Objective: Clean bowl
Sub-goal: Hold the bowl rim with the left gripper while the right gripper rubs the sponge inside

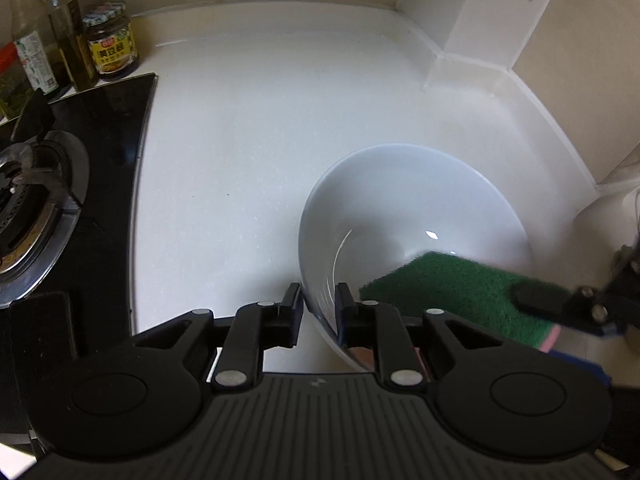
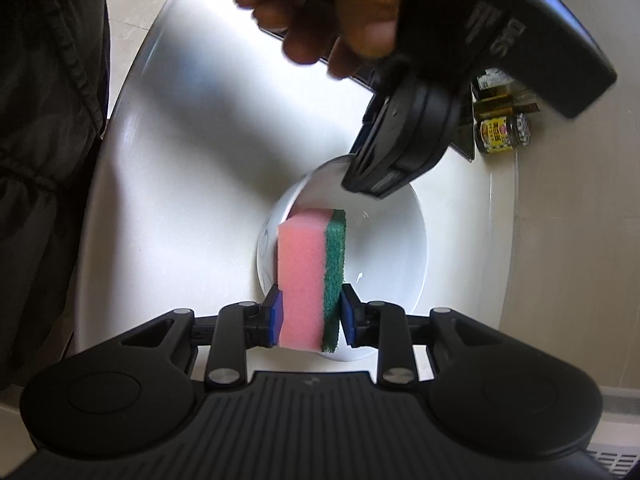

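A white bowl point(image 1: 400, 200) sits tilted on the white counter point(image 1: 260, 140), with its opening towards the right. My left gripper point(image 1: 318, 300) straddles its near rim, one pad outside and one inside, both against the wall. In the right wrist view the left gripper point(image 2: 360, 178), held by a hand point(image 2: 360, 12), clamps the bowl's point(image 2: 384, 248) far rim. My right gripper point(image 2: 310, 316) is shut on a pink sponge point(image 2: 300, 272) with a green scouring side. The sponge point(image 1: 448, 292) reaches into the bowl, green face up, and one of the right gripper's fingers point(image 1: 536, 300) lies on it.
A black gas hob with a burner point(image 1: 36, 200) lies left of the bowl. Bottles and a sauce jar point(image 1: 112, 40) stand at the back left corner. A tiled wall and a boxed corner point(image 1: 460, 20) close the back right. A person's dark garment point(image 2: 40, 120) hangs left of the counter.
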Action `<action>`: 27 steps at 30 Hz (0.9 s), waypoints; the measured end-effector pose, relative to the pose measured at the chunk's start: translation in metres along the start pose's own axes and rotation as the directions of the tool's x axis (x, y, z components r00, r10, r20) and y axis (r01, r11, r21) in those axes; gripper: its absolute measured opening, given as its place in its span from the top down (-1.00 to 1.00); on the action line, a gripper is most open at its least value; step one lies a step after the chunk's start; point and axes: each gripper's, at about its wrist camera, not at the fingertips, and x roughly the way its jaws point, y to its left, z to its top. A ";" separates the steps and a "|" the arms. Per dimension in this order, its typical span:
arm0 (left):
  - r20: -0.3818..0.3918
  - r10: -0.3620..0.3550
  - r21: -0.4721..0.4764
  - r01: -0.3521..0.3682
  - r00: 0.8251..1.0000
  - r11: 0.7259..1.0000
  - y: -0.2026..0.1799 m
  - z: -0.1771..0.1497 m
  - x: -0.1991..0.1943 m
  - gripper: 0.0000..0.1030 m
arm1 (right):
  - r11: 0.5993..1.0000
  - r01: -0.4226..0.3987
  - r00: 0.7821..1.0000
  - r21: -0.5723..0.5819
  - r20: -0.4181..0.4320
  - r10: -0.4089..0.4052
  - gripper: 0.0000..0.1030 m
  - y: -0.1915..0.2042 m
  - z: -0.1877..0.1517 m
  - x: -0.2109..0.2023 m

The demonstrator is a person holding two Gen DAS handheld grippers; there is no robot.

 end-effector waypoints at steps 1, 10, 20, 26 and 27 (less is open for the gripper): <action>0.001 0.000 0.021 0.000 1.000 1.000 0.000 0.006 0.003 0.77 | 1.000 0.000 1.000 -0.008 0.002 0.000 0.51 0.001 0.001 -0.002; 0.009 -0.054 0.027 0.054 0.998 0.998 0.002 0.024 0.001 0.75 | 1.000 -0.007 1.000 -0.007 -0.026 0.007 0.51 -0.001 -0.017 -0.015; -0.001 0.003 0.039 -0.003 1.000 0.999 -0.014 -0.012 -0.006 0.54 | 1.000 -0.006 1.000 0.005 -0.004 0.006 0.51 -0.006 -0.021 -0.020; 0.007 -0.026 0.058 0.026 1.000 0.998 -0.007 0.020 0.009 0.83 | 1.000 -0.001 1.000 -0.005 -0.009 0.001 0.51 0.000 -0.026 -0.030; 0.003 -0.032 0.059 0.031 0.999 0.998 -0.008 0.025 0.011 0.83 | 1.000 -0.001 1.000 -0.004 -0.012 0.001 0.51 0.000 -0.028 -0.032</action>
